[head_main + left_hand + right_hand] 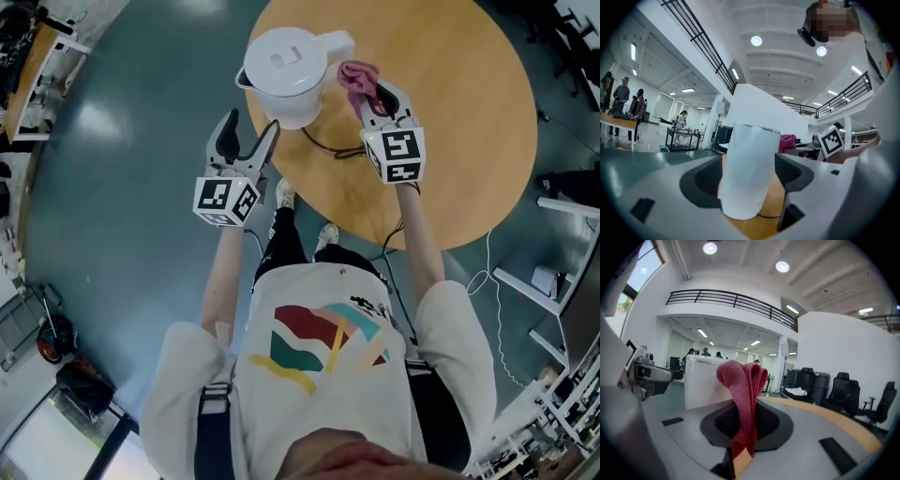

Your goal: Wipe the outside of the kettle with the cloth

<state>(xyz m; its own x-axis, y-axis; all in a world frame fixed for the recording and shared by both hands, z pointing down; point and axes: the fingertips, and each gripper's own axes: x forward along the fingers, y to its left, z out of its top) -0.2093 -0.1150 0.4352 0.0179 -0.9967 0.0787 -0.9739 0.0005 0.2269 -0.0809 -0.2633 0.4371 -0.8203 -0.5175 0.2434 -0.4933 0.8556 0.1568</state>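
Kettle (pixel 286 70) stands upright near the tabletop (pixel 450 141) edge — long axis vertical. Left tool (pixel 251 129) gapes wide just beside it, empty; right tool (pixel 380 97) pinches the cloth (pixel 356 75) — close by the kettle's side.

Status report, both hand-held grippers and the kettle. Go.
Left hand-held gripper open, kettle ahead between its jaws. Right hand-held gripper shut on cloth beside kettle. Cord trails across table.

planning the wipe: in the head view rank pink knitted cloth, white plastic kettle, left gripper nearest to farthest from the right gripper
1. pink knitted cloth, clamped in the right gripper itself.
2. white plastic kettle, just to its left.
3. left gripper, farthest left, jaws apart.
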